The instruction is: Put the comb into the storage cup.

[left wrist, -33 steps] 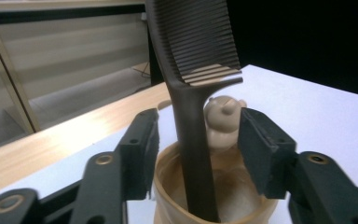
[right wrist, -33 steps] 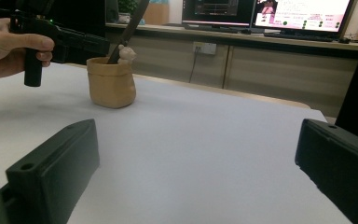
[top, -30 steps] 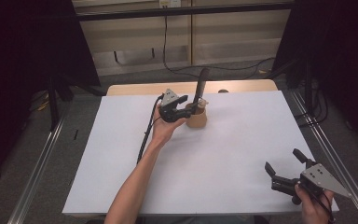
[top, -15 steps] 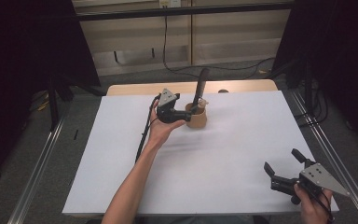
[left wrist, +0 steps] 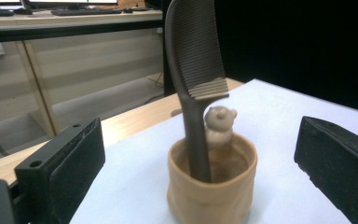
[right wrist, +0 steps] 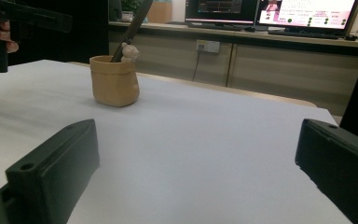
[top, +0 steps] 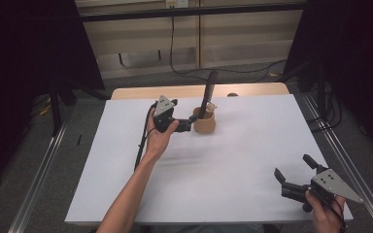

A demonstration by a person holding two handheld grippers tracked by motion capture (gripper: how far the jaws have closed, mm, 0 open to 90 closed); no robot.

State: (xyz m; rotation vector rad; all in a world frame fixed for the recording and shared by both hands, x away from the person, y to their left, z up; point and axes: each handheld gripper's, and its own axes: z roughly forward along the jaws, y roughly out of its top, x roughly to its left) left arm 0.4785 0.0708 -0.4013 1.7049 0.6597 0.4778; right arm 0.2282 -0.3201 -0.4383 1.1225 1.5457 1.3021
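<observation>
1. Tan, soft-looking cup (top: 205,123) stands on the white table (top: 223,194) toward its far edge, a little left of centre. A dark brown comb (top: 208,92) stands handle-down inside it, leaning slightly, teeth end up; a small bear figure (left wrist: 219,122) sits on the cup's far rim.

2. Change: a second ago the left gripper (top: 189,125) was right up against the cup and comb. Its jaws have just been opening, and it now sits a little farther left of the cup. In the left gripper view the jaws stand wide apart, nothing between the pads; cup and comb stand beyond them, free.

3. Reading: the comb looks placed and released. The step of putting it in the cup seems done; what is left is to draw the hand clear.

4. Right gripper (top: 296,182) rests over the near right corner, jaws spread wide, empty, well apart from the cup.

5. Room: bare white surface lies open to the left of and behind the left gripper. The cup is near the far edge, where a wooden strip (top: 136,92) shows; a careless sweep could tip the leaning comb.
</observation>
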